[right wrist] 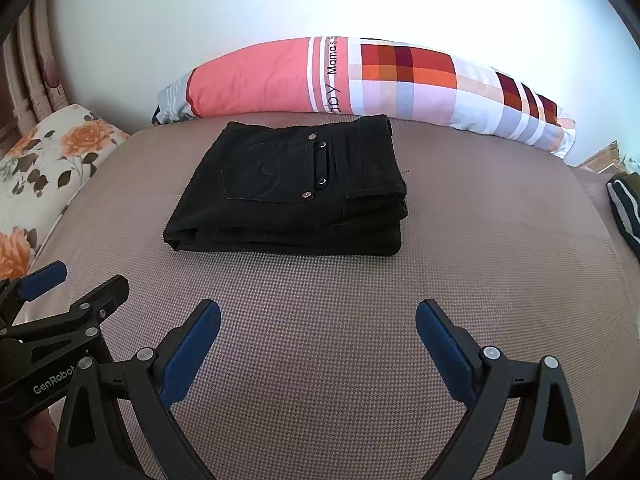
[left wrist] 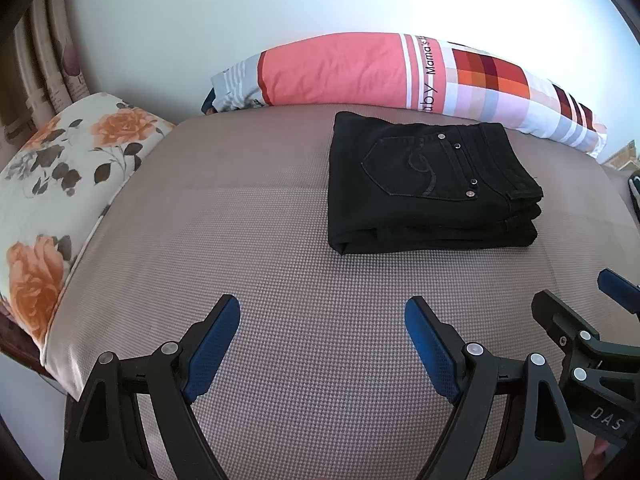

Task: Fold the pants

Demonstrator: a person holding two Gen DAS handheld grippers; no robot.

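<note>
Black pants (left wrist: 432, 184) lie folded into a compact stack on the grey-brown bed surface (left wrist: 260, 240), back pocket with rivets facing up. They also show in the right wrist view (right wrist: 292, 192). My left gripper (left wrist: 322, 308) is open and empty, hovering over the bed short of the pants and to their left. My right gripper (right wrist: 318, 314) is open and empty, short of the pants' near edge. Each gripper shows at the edge of the other's view: the right gripper (left wrist: 600, 292) and the left gripper (right wrist: 76, 280).
A long pink and checked pillow (left wrist: 400, 72) lies along the wall behind the pants. A floral cushion (left wrist: 60, 168) sits at the left. A dark striped item (right wrist: 624, 208) lies at the bed's right edge. Curtains (left wrist: 44, 60) hang at far left.
</note>
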